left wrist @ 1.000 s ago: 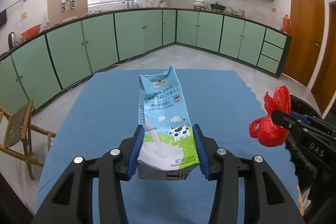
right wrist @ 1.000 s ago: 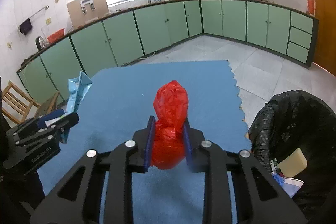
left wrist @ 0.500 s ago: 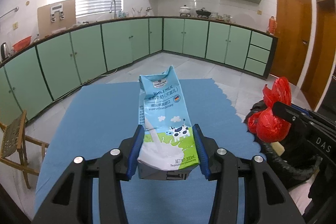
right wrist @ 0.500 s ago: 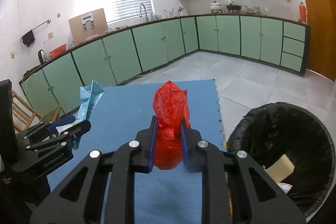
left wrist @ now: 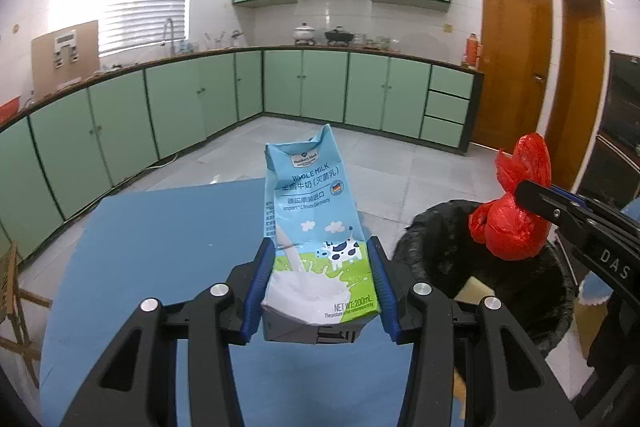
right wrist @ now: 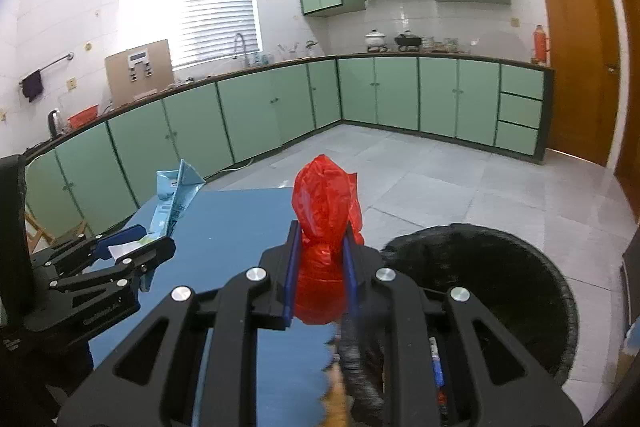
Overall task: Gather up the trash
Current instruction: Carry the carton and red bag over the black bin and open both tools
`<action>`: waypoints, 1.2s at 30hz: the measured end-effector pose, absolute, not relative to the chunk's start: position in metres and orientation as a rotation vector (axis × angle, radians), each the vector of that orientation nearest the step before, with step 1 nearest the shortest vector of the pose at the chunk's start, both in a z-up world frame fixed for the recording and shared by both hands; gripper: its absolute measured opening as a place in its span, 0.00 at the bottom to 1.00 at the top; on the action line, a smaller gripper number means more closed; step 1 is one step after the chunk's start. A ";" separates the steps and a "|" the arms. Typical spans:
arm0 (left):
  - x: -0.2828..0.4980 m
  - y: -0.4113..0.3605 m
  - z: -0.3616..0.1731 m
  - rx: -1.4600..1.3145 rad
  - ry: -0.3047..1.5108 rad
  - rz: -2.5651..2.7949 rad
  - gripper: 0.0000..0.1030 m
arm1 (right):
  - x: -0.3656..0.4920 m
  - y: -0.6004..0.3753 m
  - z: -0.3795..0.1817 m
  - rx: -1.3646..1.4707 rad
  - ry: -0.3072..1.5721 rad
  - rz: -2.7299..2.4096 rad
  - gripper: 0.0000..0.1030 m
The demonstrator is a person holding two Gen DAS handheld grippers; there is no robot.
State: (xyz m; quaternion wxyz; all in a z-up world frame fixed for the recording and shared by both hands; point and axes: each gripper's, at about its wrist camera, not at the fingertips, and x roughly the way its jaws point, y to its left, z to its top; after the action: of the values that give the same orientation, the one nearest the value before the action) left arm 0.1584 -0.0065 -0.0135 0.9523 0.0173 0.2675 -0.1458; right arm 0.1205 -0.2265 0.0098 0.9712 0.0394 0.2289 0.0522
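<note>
Both tongs are loaded: the left gripper (left wrist: 320, 283) is clamped across the lower body of a 200 mL whole-milk carton (left wrist: 310, 223), its blue pads (left wrist: 258, 287) pressing the 2 narrow sides, and the right gripper (right wrist: 320, 267) is pinched tight on a crumpled red plastic bag (right wrist: 322, 223). The carton sits low centre in the left wrist view, upright with its torn spout at the top; it looks empty and light, its card walls stiff enough to take a side squeeze but likely to buckle if pressed harder, so the low hold near the folded base seems sound. The bag is soft and slick, best held at its bunched waist. At lower right waits a black-lined trash bin (right wrist: 500, 259), beside the blue-covered table (left wrist: 160, 235).
</note>
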 end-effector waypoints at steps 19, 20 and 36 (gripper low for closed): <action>0.162 -0.095 -0.009 0.084 0.512 -0.466 0.45 | 0.097 -0.303 0.006 0.101 0.436 -0.038 0.17; 0.161 -0.098 -0.010 0.087 0.514 -0.472 0.45 | 0.095 -0.307 0.004 0.104 0.436 -0.047 0.17; 0.182 -0.164 -0.037 0.152 0.558 -0.587 0.45 | 0.087 -0.357 -0.028 0.156 0.480 -0.152 0.17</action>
State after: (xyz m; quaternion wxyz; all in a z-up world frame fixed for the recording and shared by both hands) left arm 0.1821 -0.1640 -0.0371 0.9164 0.0740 0.2712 -0.2851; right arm 0.0872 -0.3566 -0.0278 0.9655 0.0770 0.2371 -0.0750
